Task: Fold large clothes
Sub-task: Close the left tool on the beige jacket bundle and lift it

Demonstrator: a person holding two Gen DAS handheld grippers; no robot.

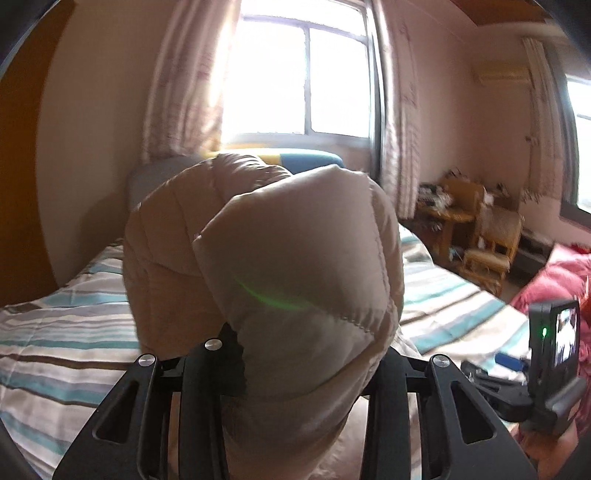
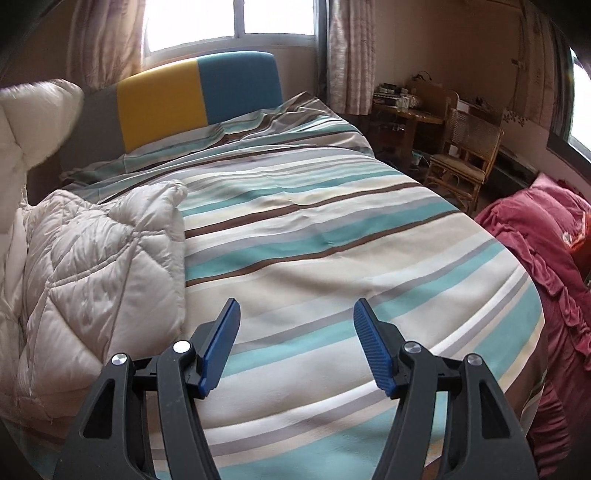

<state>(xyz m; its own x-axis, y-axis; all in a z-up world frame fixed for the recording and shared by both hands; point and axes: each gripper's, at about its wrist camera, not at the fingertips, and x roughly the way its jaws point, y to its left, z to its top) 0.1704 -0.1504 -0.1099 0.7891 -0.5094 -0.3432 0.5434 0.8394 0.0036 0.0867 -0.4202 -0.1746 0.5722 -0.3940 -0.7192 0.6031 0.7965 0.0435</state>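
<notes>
Left gripper clamped on quilted coat, lifted above striped bed; right gripper jaws apart, empty; I judge mid-fold; next, grab the coat's free edge.

A bed under a striped cover fills the middle, its yellow and blue headboard at 12 o'clock below a bright window. A rattan chair stands at 2 o'clock, a red ruffled blanket at 3 o'clock.
</notes>
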